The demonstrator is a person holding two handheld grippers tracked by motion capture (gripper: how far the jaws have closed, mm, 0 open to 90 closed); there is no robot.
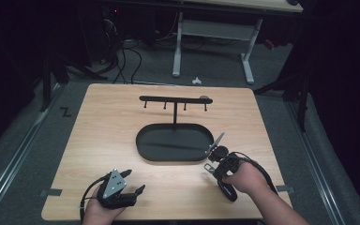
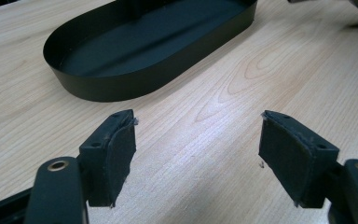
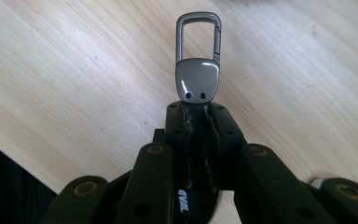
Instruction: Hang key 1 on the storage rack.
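- The lower part of the key clip (image 3: pixel 197 70) is hidden between the jaws of the right gripper (image 3: pixel 196 109).
- The oval tray (image 2: pixel 121 84) is cut off by the top edge in the left gripper view.
- The small pale thing (image 1: pixel 196 80) on the floor beyond the table is too small to tell.

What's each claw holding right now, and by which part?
The right claw is shut on a grey metal carabiner key clip, gripped at its solid lower end, with the loop sticking out. The left claw is open, holding nothing.
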